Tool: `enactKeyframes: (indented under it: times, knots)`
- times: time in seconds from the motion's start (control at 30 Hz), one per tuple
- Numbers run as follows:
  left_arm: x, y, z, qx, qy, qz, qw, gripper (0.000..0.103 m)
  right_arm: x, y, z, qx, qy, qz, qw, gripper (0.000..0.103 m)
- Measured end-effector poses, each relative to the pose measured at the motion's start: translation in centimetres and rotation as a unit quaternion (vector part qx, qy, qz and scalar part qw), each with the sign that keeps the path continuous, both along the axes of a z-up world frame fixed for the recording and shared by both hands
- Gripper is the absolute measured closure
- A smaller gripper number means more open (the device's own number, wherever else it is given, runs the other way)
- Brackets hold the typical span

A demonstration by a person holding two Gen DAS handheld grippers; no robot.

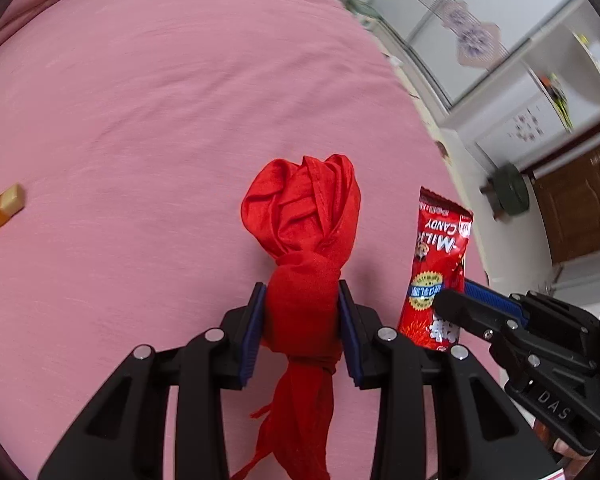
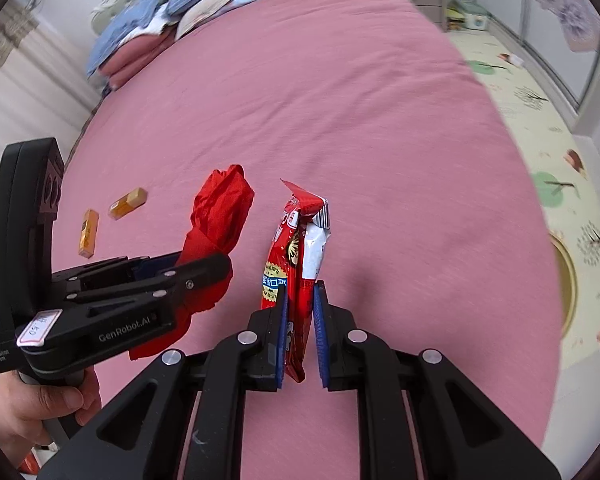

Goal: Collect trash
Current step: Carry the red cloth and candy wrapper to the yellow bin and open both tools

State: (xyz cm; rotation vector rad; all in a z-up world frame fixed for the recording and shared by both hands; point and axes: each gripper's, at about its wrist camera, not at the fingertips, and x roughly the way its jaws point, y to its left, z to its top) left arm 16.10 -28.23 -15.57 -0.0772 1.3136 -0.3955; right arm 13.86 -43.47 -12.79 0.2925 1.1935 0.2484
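Left gripper [image 1: 302, 332] clamped on knotted red cloth [image 1: 300, 248] | right gripper [image 2: 300, 332] clamped on candy wrapper [image 2: 296, 264], both above pink bed [image 2: 380, 120] | hold grips firm during carry.

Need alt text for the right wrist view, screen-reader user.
The right gripper is shut on a red milk candy wrapper above a pink bedsheet. To its left, the left gripper, held in a hand, clamps a knotted red cloth. Two small yellow packets lie on the sheet beyond.
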Motion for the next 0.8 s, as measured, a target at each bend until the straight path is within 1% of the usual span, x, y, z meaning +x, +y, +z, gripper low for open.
enactKeyframes:
  times: [0.1, 0.2, 0.3, 0.5, 0.67, 0.8]
  knots:
    - [-1.8, -3.0, 0.4, -0.003, 0.004, -0.021, 0.9998, 0.068, -1.8, -3.5, 0.6, -0.001, -0.003, -0.02, 1.0, 0.091]
    - [-2.3, -6.0, 0.7, -0.005, 0.006, -0.042, 0.9991, 0.068, -3.2, -6.7, 1.0, -0.001, -0.004, -0.042, 0.999, 0.091]
    - [-3.3, -10.3, 1.3, -0.004, 0.006, -0.069, 0.9976, 0.068, -4.6, -10.4, 1.2, 0.003, -0.005, -0.07, 0.998, 0.091]
    - [-3.7, -17.3, 1.8, -0.007, 0.007, -0.108, 0.9941, 0.068, -6.7, -17.0, 1.5, 0.007, -0.007, -0.109, 0.994, 0.09]
    - [-3.9, -23.1, 2.0, -0.005, 0.005, -0.145, 0.9894, 0.068, -7.8, -21.4, 1.4, 0.005, -0.007, -0.135, 0.991, 0.09]
    - [-3.9, -26.8, 1.7, -0.002, 0.007, -0.173, 0.9849, 0.068, -8.6, -25.5, 0.6, 0.005, -0.002, -0.165, 0.986, 0.09]
